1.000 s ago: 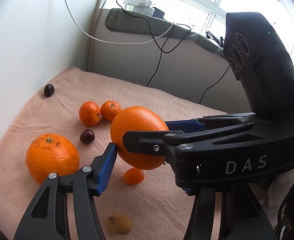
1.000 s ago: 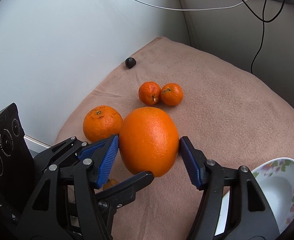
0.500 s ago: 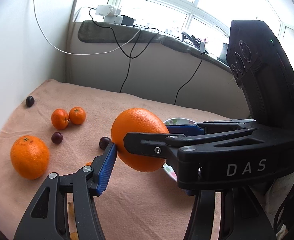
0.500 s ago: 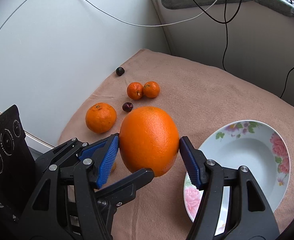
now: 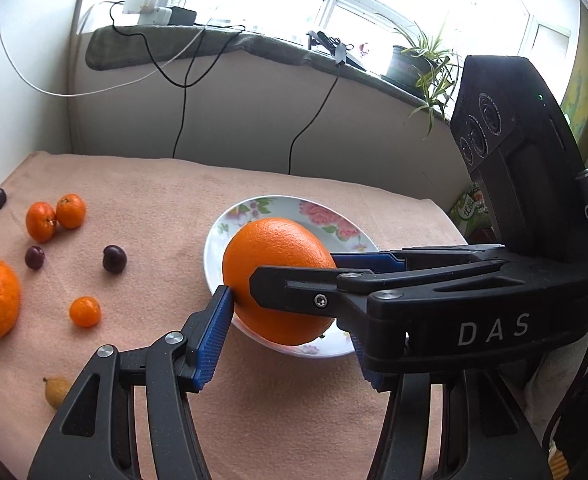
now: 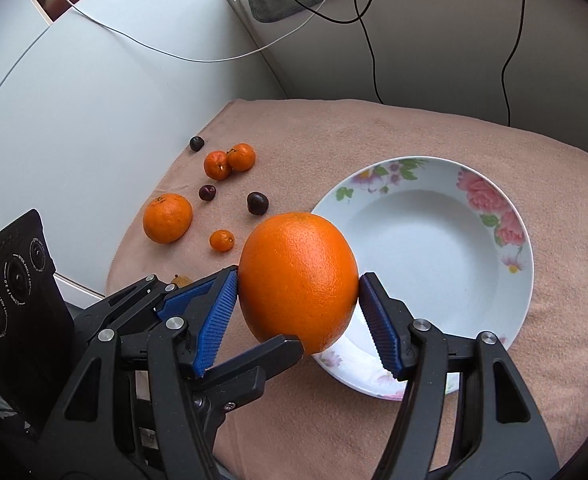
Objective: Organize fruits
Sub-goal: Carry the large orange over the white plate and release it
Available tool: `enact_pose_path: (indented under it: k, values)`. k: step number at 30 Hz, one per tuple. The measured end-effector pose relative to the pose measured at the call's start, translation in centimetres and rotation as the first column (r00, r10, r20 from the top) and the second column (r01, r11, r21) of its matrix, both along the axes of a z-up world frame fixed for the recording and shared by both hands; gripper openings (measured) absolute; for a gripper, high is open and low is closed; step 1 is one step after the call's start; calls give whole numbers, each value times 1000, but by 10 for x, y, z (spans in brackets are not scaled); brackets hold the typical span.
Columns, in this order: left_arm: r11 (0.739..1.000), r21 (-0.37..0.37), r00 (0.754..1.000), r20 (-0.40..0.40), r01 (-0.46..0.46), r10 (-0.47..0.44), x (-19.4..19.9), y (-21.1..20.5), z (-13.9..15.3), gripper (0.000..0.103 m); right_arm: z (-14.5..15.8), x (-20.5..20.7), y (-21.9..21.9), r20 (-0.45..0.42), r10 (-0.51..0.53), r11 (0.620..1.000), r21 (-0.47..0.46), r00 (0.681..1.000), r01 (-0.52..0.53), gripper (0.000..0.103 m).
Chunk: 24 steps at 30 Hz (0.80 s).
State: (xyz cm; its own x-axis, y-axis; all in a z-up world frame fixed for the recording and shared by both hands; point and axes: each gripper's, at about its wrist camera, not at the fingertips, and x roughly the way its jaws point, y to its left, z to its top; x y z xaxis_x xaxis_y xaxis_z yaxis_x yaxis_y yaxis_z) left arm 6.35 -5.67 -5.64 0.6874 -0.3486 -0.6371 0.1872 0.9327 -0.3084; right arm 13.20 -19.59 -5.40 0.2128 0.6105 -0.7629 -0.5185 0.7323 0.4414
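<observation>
A big orange point(image 6: 297, 280) is held in the air between both grippers, just over the near left rim of a white flowered plate point(image 6: 433, 248). My right gripper point(image 6: 298, 294) is shut on the big orange, blue pads on its two sides. My left gripper point(image 5: 284, 300) is closed on the same big orange point(image 5: 274, 276) from the left; one of its fingers point(image 6: 262, 356) passes under the fruit. The plate point(image 5: 294, 210) lies on the pink cloth and holds nothing.
On the pink cloth point(image 6: 373, 132) left of the plate lie a second orange point(image 6: 168, 218), two mandarins point(image 6: 230, 158), a small mandarin point(image 6: 222, 240), three dark cherries point(image 6: 258, 202) and a small brownish fruit point(image 5: 56, 392). White walls and hanging cables stand behind.
Both grippers have carried the big orange to the right, from above the loose fruit to the plate's near left rim. The plate has come into full view.
</observation>
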Motion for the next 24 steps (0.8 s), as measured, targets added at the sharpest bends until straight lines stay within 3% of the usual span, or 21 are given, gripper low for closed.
enact_pose_path:
  k: [14, 22, 24]
  values:
    - [998, -5, 998, -25, 59, -60, 2, -18, -4, 54, -13, 4, -18, -38, -50, 999, 4, 998, 50, 66]
    - [999, -5, 999, -6, 41, -41, -1, -10, 1, 54, 12, 1, -32, 88, -127, 992, -3, 988, 127, 66]
    - [999, -3, 999, 0, 35, -35, -3, -6, 2, 54, 16, 0, -36, 115, -147, 989, -2, 982, 148, 71]
